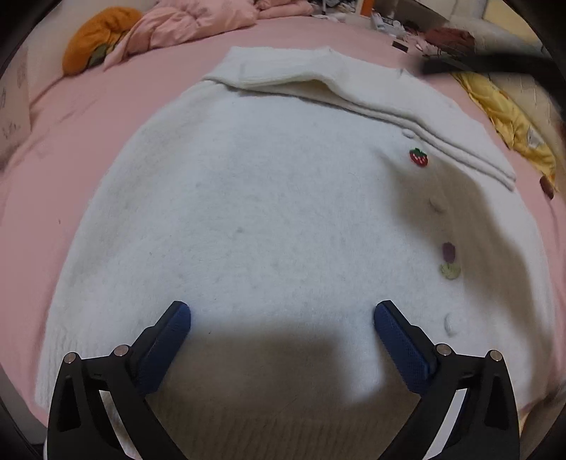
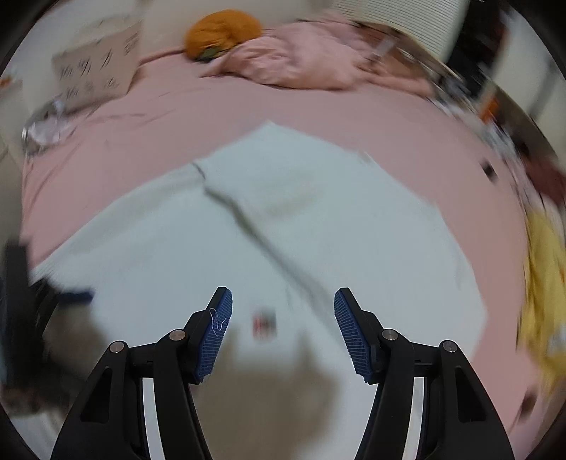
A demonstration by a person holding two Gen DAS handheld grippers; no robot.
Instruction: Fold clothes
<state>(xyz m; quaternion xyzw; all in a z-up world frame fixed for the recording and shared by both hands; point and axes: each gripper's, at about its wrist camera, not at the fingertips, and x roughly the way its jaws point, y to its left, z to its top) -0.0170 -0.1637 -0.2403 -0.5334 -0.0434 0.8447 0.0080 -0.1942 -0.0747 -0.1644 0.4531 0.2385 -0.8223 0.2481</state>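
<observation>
While the fluffy white knitted cardigan [image 1: 269, 212] is lying spread flat on the pink bed sheet [image 1: 88, 116], the left claw [image 1: 282, 311] is hanging over its near part with its blue-padded fingers [image 1: 177, 329] standing as wide apart as they go, nothing between them but the knit below. Its shadow is falling across the near hem. In the right wrist view, which is blurring badly, the right claw [image 2: 283, 300] is standing about half open above the same cardigan [image 2: 318, 230], its blue ribbed pads [image 2: 215, 332] gripping nothing; a thin pale thread is clinging to its left pad.

Just beyond the left claw, to the right, a row of small buttons is running up the cardigan front, and a red strawberry patch with a green top [image 1: 418, 157] is sitting further along that line. Farther still, one sleeve [image 1: 318, 78] is lying folded across the far part of the garment, its ribbed edge running down toward the right.

At the right edge of the bed, a crumpled yellow cloth [image 1: 509, 116] is lying beside the cardigan. At the far end, a bunched pink quilt [image 1: 184, 28] is lying heaped, with a rounded orange cushion [image 1: 99, 39] sitting to its left.
</observation>
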